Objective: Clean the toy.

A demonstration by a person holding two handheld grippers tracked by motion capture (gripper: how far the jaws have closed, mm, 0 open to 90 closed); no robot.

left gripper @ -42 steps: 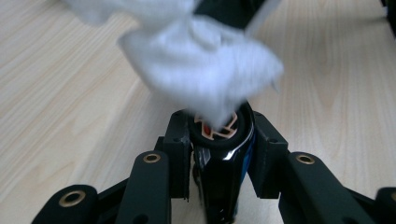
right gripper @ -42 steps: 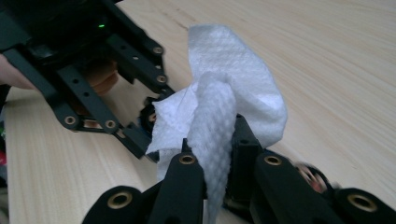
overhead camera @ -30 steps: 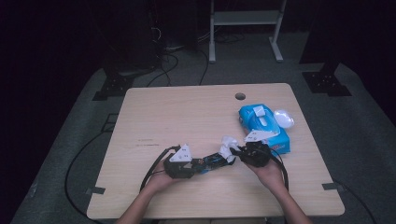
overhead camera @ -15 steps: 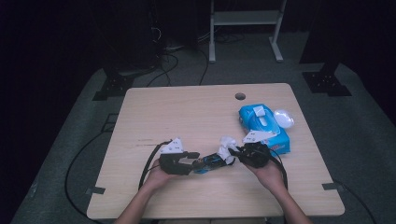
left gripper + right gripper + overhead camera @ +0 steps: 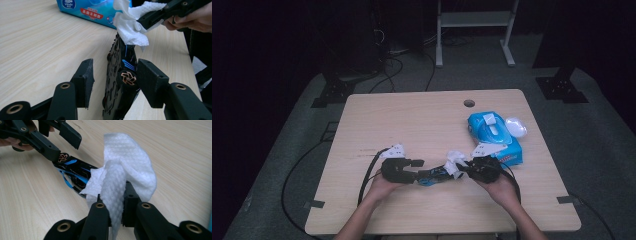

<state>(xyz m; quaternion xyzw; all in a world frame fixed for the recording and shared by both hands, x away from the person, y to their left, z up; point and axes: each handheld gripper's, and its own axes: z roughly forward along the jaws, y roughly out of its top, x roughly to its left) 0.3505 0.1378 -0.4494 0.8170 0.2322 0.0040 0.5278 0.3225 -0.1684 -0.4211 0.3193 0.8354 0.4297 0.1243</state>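
A black toy car with blue stripes and an orange wheel lies on its side on the wooden table. My left gripper has just been opening. The car stands between its jaws, the right pad is at the wheel and the left pad is clear of it. My right gripper is shut on a white wipe, whose loose end rests on the car's far end. In the high view both grippers face each other near the front edge, the car between them.
A blue pack of wipes lies just behind the right hand, with a white lid-like piece beside it. A round hole sits near the table's far edge. Cables trail off the front left. Dark floor and stands surround the table.
The left gripper's jaws have spread apart around the car and the hand has shifted slightly left. The right gripper and its wipe have stayed in place.
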